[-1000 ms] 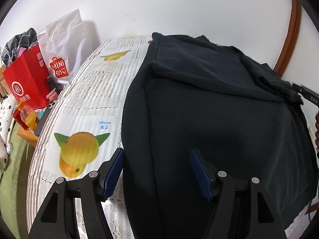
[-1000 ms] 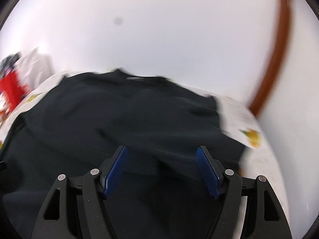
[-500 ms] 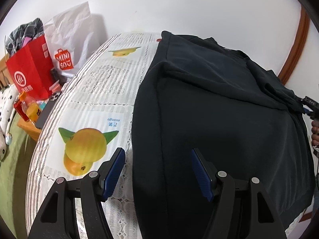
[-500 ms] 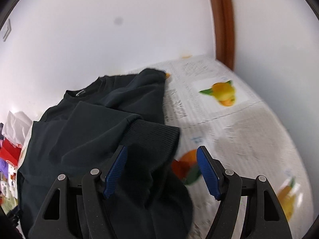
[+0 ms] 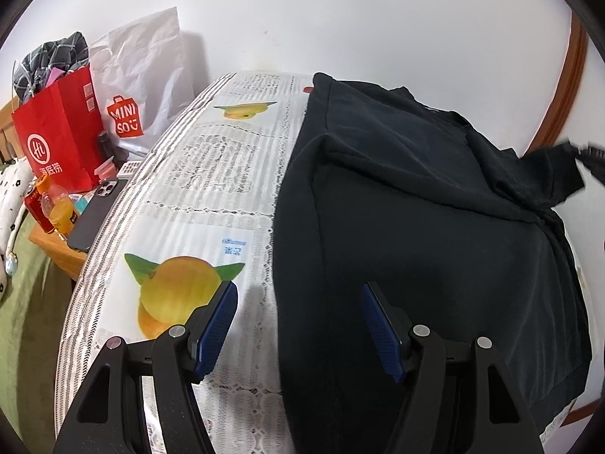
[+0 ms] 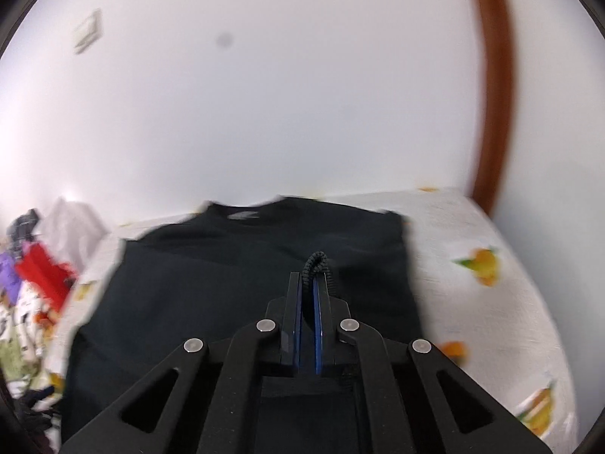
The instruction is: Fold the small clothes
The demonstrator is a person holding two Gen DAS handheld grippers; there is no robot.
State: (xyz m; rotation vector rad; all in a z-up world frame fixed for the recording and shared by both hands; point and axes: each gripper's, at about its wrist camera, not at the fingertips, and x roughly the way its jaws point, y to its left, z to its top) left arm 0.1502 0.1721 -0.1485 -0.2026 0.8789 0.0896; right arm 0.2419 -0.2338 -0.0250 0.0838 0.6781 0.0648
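A black sweatshirt (image 5: 416, 219) lies spread on the fruit-print tablecloth (image 5: 211, 189), its left sleeve folded in over the body. My left gripper (image 5: 298, 302) is open and empty, low over the sweatshirt's near left edge. My right gripper (image 6: 310, 280) is shut on the ribbed cuff (image 6: 318, 261) of the right sleeve and holds it above the sweatshirt's body (image 6: 211, 287). In the left wrist view that lifted cuff (image 5: 552, 174) hangs at the far right.
A red paper bag (image 5: 56, 140) and a white Miniso bag (image 5: 140, 90) stand left of the table. A phone (image 5: 96, 212) and an orange drink bottle (image 5: 56, 208) lie on a low wooden stand. A brown door frame (image 6: 491, 94) rises behind the table's right corner.
My right gripper has shut on the sleeve cuff and swung it up and leftward over the sweatshirt's body. My left gripper has stayed open and drifted slightly back.
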